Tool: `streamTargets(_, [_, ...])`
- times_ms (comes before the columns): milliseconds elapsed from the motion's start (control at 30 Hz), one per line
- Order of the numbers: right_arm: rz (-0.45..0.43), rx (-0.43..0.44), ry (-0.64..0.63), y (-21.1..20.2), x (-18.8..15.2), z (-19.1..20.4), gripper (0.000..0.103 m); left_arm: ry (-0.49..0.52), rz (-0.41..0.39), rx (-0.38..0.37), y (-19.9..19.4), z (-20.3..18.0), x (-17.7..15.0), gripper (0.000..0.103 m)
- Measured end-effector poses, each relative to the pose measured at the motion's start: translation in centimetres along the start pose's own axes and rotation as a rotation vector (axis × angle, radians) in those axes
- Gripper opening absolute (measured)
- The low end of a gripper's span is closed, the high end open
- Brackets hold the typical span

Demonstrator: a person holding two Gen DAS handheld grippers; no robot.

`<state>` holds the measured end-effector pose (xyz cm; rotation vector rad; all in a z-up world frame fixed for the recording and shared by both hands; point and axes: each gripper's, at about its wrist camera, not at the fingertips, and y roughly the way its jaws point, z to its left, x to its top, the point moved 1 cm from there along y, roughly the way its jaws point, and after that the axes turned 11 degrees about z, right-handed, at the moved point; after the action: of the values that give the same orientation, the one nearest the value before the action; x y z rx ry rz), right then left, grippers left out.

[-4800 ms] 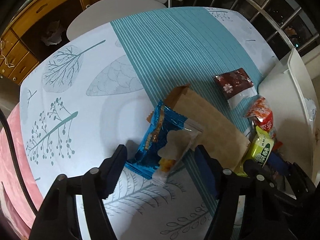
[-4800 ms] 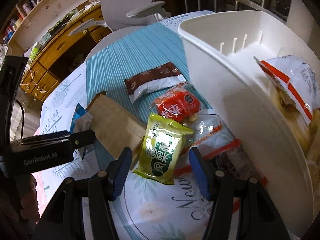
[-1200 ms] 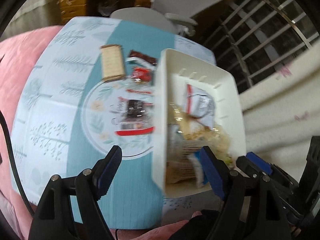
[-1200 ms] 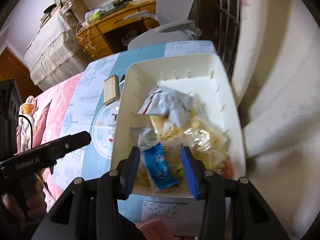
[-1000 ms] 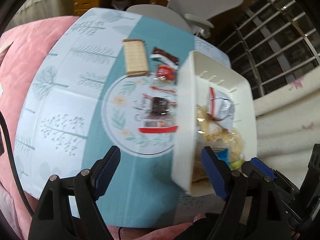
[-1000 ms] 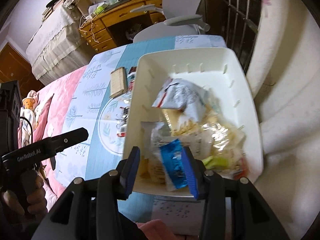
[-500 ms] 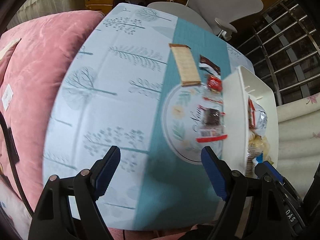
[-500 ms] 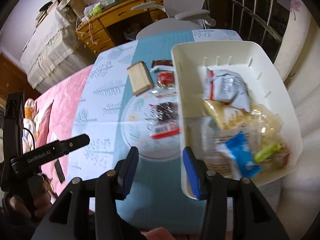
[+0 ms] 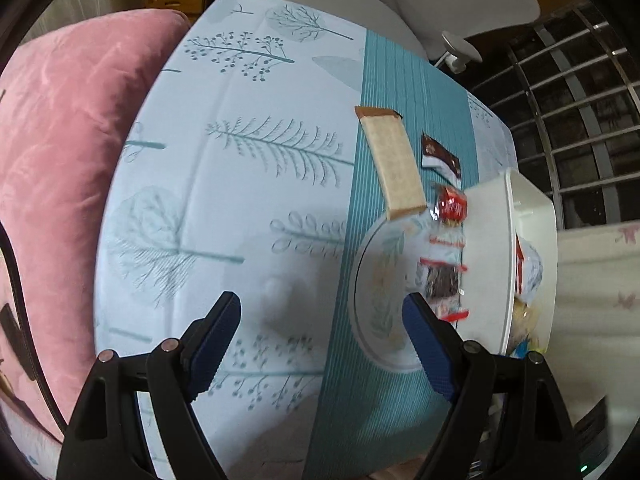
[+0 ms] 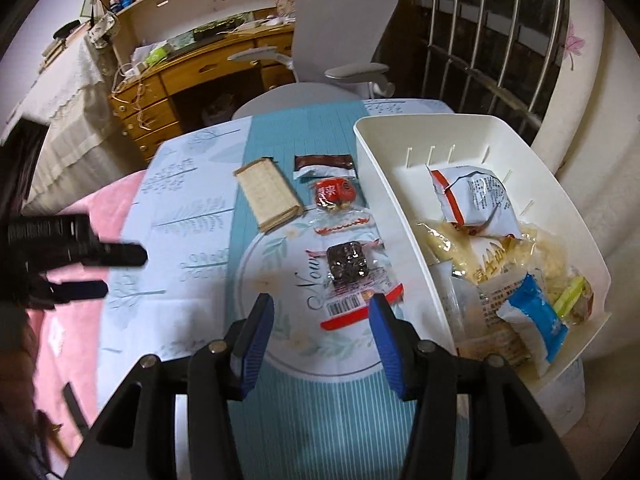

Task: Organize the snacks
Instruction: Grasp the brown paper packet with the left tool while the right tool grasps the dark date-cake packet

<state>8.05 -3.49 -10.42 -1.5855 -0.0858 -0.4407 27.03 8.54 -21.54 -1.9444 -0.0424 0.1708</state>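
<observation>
A white bin [image 10: 404, 196] on the table's right side holds several snack packs, among them a blue pack [image 10: 534, 318] and a white and red bag [image 10: 474, 196]. On the table beside it lie a tan cracker pack [image 10: 268, 194], a brown pack [image 10: 324, 164], a red pack [image 10: 334, 194] and a clear pack with a dark cake [image 10: 348, 268]. My right gripper [image 10: 322, 334] is open and empty, just short of the dark cake pack. My left gripper [image 9: 322, 330] is open and empty over the bare tablecloth; the bin [image 9: 486, 248] is at its right.
A pink cushion [image 9: 52, 184] lies along the table's left edge. A grey office chair [image 10: 340, 52] stands behind the table, with a wooden desk [image 10: 192, 80] and window bars [image 10: 492, 48] beyond. A cream sofa arm [image 10: 592, 120] borders the bin on the right.
Both grippers swung left, away from above the bin, and now face the table. The blue and green packs seen on the table earlier now lie in the bin.
</observation>
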Motion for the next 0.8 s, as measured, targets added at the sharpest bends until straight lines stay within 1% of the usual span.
streamTargets(100, [-0.037,-0.035,-0.024,1.4,-0.3,0.5,0.050,-0.009,0.001,0.017,1.0,-0.5,1.4,0.082])
streamTargets(233, [-0.060,-0.041,-0.029,3.5,-0.1,0.7,0.050,-0.020,0.013,0.039,2.7,-1.3,3.5,0.082])
streamTargets(400, [-0.114,-0.107,-0.032,5.4,0.3,0.7,0.050,-0.011,-0.006,0.039,4.4,-3.0,6.2,0.082])
streamTargets(600, [-0.106,-0.136,-0.023,7.5,0.7,0.5,0.050,0.008,-0.031,0.033,6.2,-5.4,9.1,0.082])
streamTargets(700, [-0.110,-0.145,-0.035,8.2,0.9,0.9,0.050,0.019,-0.041,0.050,6.9,-6.7,10.3,0.079])
streamTargets(767, [-0.092,-0.153,-0.032,8.8,1.2,1.0,0.050,0.029,-0.044,0.064,7.4,-7.5,11.2,0.078])
streamTargets(800, [-0.067,-0.168,-0.019,9.3,1.5,0.7,0.050,0.034,-0.043,0.071,7.6,-7.8,11.5,0.078])
